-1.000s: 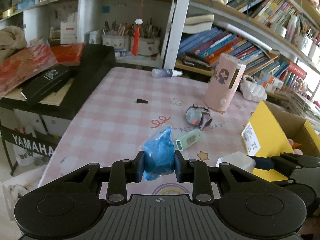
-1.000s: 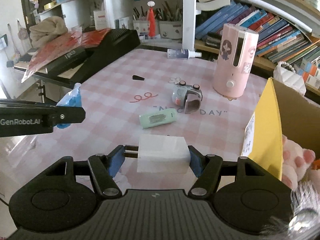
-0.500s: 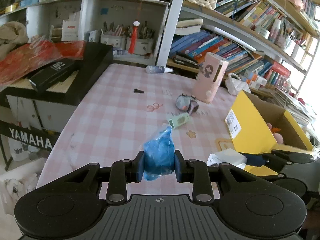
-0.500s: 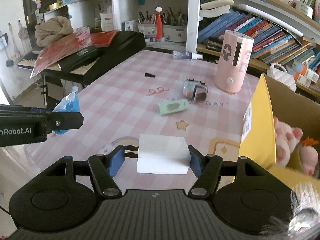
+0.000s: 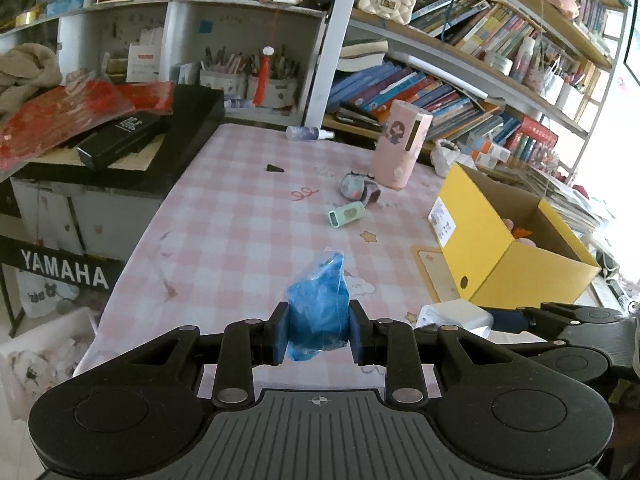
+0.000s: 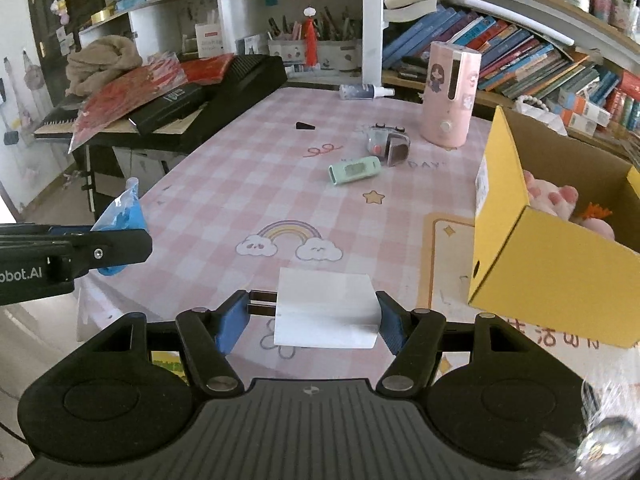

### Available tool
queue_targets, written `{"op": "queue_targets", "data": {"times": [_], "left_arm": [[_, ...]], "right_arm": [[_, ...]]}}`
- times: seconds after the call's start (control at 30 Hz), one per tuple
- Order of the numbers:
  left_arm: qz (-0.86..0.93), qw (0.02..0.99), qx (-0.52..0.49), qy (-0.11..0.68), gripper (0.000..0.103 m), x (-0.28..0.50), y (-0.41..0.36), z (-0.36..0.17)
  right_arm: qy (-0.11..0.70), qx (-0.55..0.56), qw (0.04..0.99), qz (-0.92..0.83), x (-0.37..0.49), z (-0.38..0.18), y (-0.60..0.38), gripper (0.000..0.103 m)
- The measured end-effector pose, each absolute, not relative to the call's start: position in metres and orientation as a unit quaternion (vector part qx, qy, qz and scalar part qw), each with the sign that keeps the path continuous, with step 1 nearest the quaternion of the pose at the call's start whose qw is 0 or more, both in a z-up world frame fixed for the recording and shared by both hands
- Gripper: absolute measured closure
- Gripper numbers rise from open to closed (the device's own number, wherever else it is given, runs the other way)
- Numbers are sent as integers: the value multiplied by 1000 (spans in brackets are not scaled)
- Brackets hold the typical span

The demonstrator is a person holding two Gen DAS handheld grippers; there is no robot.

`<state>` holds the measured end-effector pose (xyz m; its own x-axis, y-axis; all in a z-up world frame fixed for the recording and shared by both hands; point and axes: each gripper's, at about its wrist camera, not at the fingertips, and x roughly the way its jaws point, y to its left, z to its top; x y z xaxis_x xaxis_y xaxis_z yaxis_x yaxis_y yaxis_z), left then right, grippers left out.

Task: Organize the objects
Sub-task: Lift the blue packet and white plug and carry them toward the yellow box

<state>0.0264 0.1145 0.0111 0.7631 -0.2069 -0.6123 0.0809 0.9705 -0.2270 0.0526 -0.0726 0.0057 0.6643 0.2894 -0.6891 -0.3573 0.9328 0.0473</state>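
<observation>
Left gripper point(image 5: 318, 334) is clamped on a blue bag point(image 5: 318, 308) held between its pads; the bag's long axis runs upright, its crimped clear tip pointing up and away from the camera. It hangs above the near edge of the pink checked table point(image 5: 240, 216), not touching it. In the right wrist view the same bag point(image 6: 120, 216) juts up past the left gripper's point(image 6: 116, 246) finger at the far left.

Right gripper point(image 6: 312, 316) is clamped on a white charger point(image 6: 326, 314), pinched by its sides; its long axis lies crosswise between the fingers, with the dark prongs pointing left toward the left finger. It is held over the table's near end, just before the rainbow print point(image 6: 289, 240).

Farther back lie a green case point(image 6: 354, 170), a grey toy point(image 6: 388, 144) and a pink humidifier point(image 6: 452, 94). At right stands a yellow box point(image 6: 548, 260), open, with what seems a plush toy point(image 6: 552, 196) inside.

Compared with one second ago, both grippers are higher and farther back from the table: more tabletop and the box's full side now show, and both grips are unchanged.
</observation>
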Motion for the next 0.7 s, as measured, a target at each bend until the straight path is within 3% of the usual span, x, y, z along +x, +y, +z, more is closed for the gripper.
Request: {"op": "queue_targets", "data": {"times": [0.7], "left_arm": [[-172,920,-42,351,76,-12,73,6]], "right_arm": [[377,11,921,99,-20,-4,-113,38]]}}
